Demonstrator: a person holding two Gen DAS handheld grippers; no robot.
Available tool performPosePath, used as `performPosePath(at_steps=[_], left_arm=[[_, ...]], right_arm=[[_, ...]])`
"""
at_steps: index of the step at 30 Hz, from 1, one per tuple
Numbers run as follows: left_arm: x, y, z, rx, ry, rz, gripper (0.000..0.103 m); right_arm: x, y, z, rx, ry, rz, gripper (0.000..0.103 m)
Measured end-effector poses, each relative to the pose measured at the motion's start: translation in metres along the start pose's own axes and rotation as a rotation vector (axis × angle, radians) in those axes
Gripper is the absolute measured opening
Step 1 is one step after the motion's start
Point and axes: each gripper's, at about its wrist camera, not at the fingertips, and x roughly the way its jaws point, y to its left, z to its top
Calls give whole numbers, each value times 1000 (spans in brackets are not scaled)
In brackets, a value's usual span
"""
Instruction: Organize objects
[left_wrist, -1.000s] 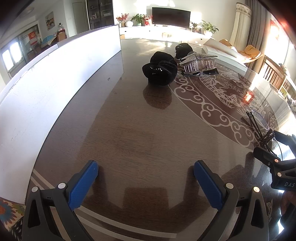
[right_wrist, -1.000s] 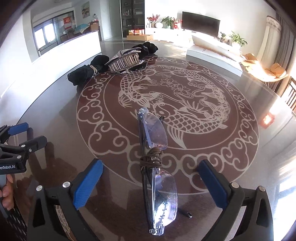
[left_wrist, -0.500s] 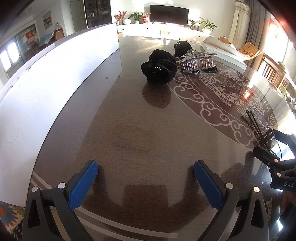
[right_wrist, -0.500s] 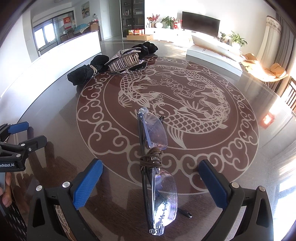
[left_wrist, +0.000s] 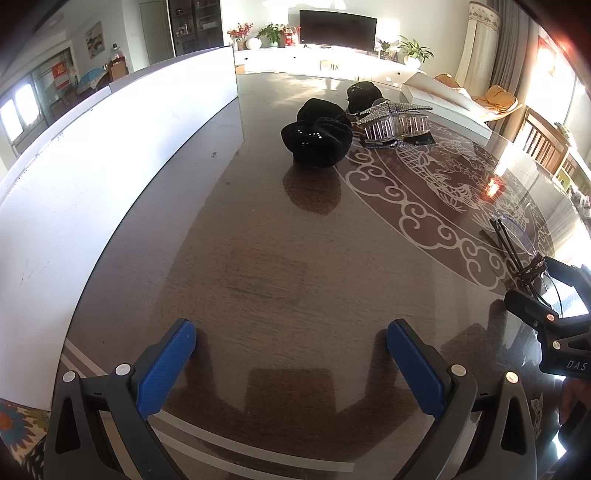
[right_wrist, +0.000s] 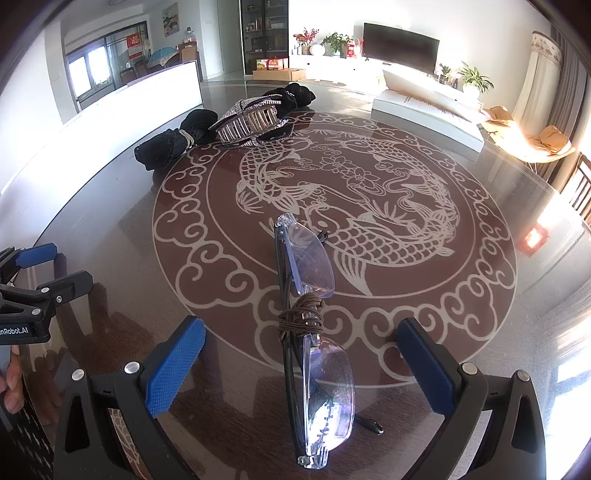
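Folded rimless glasses with a brown hair tie wound round the bridge lie on the round glass table, between the wide-apart blue pads of my open right gripper. At the table's far left lie a black scrunchie, a rhinestone claw clip and a second black scrunchie. In the left wrist view my left gripper is open over bare table, well short of the black scrunchie and clip. The glasses show at that view's right edge, beside the right gripper's black body.
A tall white panel runs along the table's left edge. The table carries a fish and cloud pattern. Behind it are a white bench, a TV unit with plants, and wooden chairs at the right.
The left gripper has tilted slightly, so the scrunchies and clip sit a little lower in its view. The right gripper and glasses have not moved.
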Motion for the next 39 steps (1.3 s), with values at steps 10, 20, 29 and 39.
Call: performPosePath(at_steps=[10, 20, 29, 39], left_arm=[[-1, -10, -1, 46, 0, -29, 103], [-1, -11, -3, 30, -3, -16, 103], [-2, -11, -3, 45, 25, -25, 103], [-2, -11, -3, 45, 25, -25, 103]], right_arm=[[0, 0, 0, 0, 0, 0, 103], [0, 0, -1, 0, 0, 0, 103], [0, 0, -1, 0, 0, 0, 103], [0, 0, -1, 0, 0, 0, 103]])
